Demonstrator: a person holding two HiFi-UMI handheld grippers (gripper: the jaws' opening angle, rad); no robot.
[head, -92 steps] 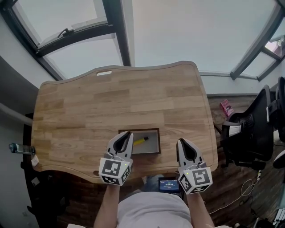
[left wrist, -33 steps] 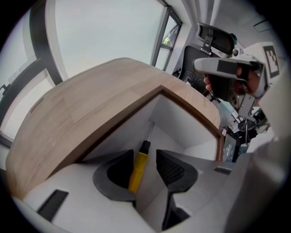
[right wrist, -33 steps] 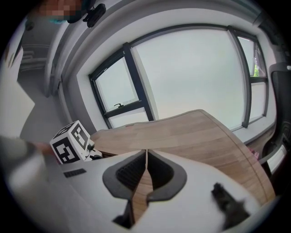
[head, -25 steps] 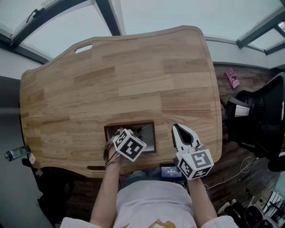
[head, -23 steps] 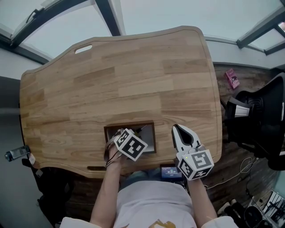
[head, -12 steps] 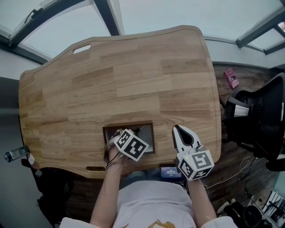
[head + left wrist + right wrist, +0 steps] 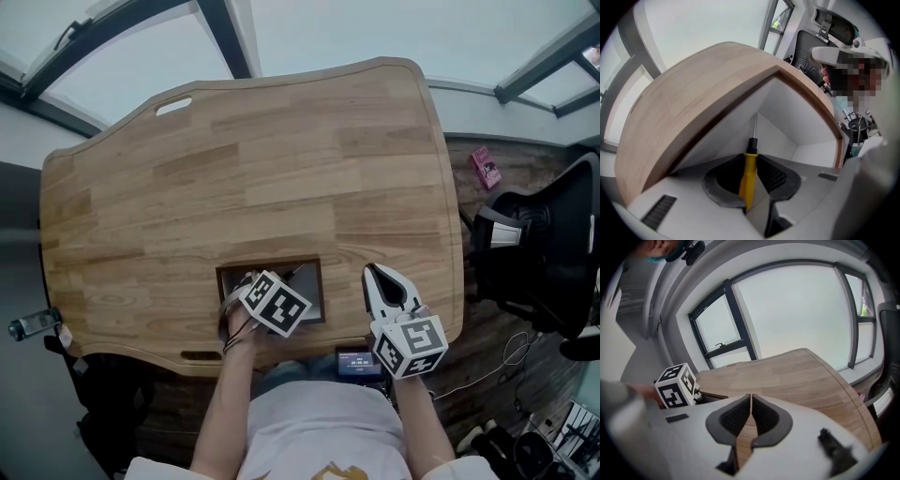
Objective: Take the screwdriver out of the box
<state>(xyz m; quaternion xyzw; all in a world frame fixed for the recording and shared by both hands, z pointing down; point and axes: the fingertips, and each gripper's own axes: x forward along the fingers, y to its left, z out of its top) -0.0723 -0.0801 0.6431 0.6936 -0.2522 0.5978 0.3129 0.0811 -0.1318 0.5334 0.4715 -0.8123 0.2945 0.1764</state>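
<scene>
**A:** Where's the screwdriver (image 7: 749, 174)?

**B:** Inside the box (image 7: 281, 263), near the front edge of the counter (image 7: 253, 169), with its metal tip aimed at a corner. The left gripper (image 7: 752, 159) reaches down into the box. Its jaws have just been closing and are clamped on the yellow handle.

**A:** And the right gripper (image 7: 750, 399)?

**B:** Clenched tight with nothing in it, held over the counter just beside the box.
</scene>
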